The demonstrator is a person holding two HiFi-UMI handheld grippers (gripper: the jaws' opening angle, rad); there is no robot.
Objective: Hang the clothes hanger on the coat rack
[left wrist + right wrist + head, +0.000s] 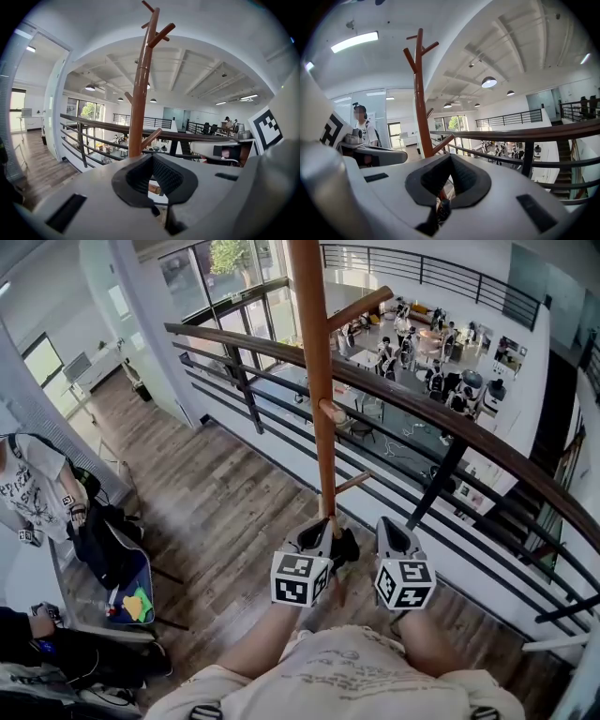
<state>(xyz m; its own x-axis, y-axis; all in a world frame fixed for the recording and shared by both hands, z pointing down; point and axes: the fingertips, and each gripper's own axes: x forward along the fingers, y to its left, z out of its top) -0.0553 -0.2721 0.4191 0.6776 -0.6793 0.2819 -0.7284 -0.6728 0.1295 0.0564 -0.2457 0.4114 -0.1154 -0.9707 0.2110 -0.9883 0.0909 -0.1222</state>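
The coat rack [317, 381] is a tall brown wooden pole with short pegs, standing right in front of a balcony railing. It also rises in the left gripper view [139, 93] and in the right gripper view [420, 93]. Both grippers sit side by side low at the pole's foot. My left gripper [323, 542] is shut, with a stub of the wooden clothes hanger [154, 189] showing between its pads. My right gripper [394, 532] is shut too, and a reddish-brown bit of the hanger [438, 202] shows in its slit. Most of the hanger is hidden under the grippers.
The curved dark railing [450, 423] runs just behind the rack, with a lower floor of desks and people beyond it. A person [33, 488] stands at the left by bags [108, 549] on the wooden floor. A low peg [353, 484] points right.
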